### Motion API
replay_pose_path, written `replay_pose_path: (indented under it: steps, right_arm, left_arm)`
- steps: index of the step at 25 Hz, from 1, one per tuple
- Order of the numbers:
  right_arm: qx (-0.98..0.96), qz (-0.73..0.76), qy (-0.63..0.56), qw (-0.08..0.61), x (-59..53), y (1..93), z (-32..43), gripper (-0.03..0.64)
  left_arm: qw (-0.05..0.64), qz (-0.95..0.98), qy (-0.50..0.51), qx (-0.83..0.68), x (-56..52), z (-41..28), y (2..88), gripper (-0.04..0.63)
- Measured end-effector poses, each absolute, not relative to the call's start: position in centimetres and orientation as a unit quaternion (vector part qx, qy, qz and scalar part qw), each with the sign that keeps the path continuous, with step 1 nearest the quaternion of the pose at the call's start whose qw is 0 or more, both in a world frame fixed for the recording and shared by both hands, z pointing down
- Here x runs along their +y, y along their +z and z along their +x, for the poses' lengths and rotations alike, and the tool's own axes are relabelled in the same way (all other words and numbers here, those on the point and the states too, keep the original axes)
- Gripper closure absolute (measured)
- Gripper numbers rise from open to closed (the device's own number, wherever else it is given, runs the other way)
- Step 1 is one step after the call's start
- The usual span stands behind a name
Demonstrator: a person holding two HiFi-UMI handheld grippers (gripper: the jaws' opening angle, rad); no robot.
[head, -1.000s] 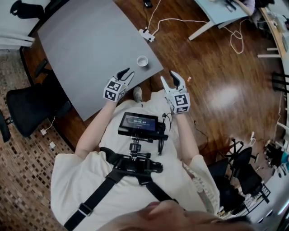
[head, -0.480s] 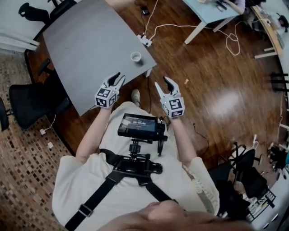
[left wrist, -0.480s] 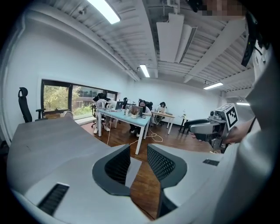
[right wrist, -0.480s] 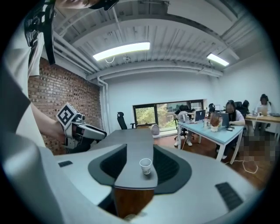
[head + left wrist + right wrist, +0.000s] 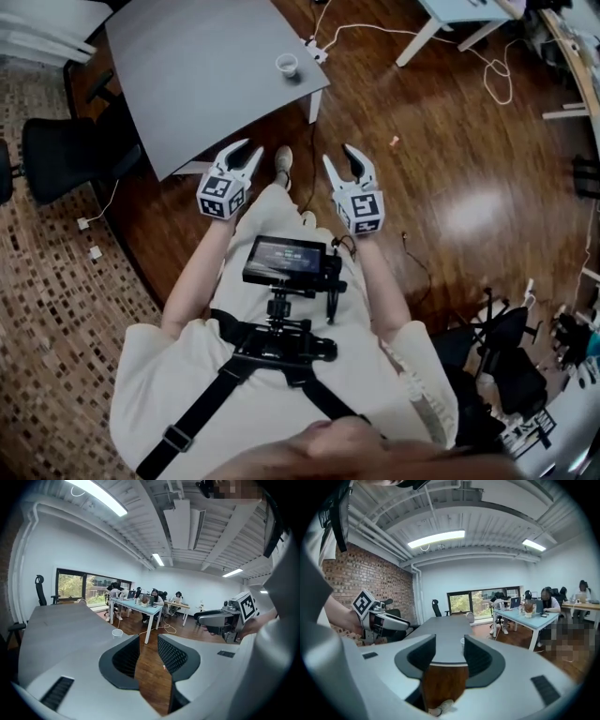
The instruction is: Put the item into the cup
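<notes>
A small white cup (image 5: pixel 287 64) stands near the right edge of the grey table (image 5: pixel 197 75). A tiny pinkish item (image 5: pixel 395 142) lies on the wooden floor right of the table. My left gripper (image 5: pixel 246 150) and right gripper (image 5: pixel 340 157) hover side by side over the floor, short of the table's front edge, both open and empty. In the left gripper view the cup (image 5: pixel 117 632) sits left of the open jaws, and a small speck (image 5: pixel 163 667) on the floor shows between them. The right gripper view shows the cup (image 5: pixel 462 642) partly hidden by a jaw.
A black office chair (image 5: pixel 56 155) stands left of the table. A power strip with white cables (image 5: pixel 314 47) lies on the floor beyond it, and a light-blue desk (image 5: pixel 459 14) is at the top right. A shoe (image 5: pixel 283 161) shows between the grippers. People sit at distant desks.
The view has drawn back from the table: table and cup now sit higher and farther off, and both grippers have come off the table's edge to hang over the floor. Both stay open.
</notes>
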State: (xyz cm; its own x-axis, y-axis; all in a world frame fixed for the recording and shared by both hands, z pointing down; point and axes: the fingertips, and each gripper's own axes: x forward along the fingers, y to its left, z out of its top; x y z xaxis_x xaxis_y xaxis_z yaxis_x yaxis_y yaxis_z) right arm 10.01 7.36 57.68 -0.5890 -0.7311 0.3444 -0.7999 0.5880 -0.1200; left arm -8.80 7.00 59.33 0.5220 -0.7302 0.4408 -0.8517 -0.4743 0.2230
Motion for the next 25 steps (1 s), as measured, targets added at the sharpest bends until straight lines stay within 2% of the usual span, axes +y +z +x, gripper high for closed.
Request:
replay_pose_path:
  steps: [4,12,17,25]
  right_arm:
    - [-0.889,0.417,0.137,0.133,10.8,57.7,9.4,0.416]
    - [-0.899,0.394,0.150,0.118,14.1,57.3,8.2,0.416]
    - [-0.897,0.401,0.165,0.084,16.3,54.6,8.0,0.416]
    - [-0.893,0.411,0.155,0.098,16.9,54.5,5.1,0.416]
  left_arm:
    - [0.230,0.830,0.128,-0.492,12.5,-9.9,58.9,0.472]
    - [0.240,0.814,0.121,-0.515,16.3,-11.6,59.0,0.472]
    - [0.231,0.821,0.115,-0.510,17.9,-11.4,57.1,0.472]
    - [0.232,0.843,0.120,-0.470,17.9,-12.3,57.5,0.472]
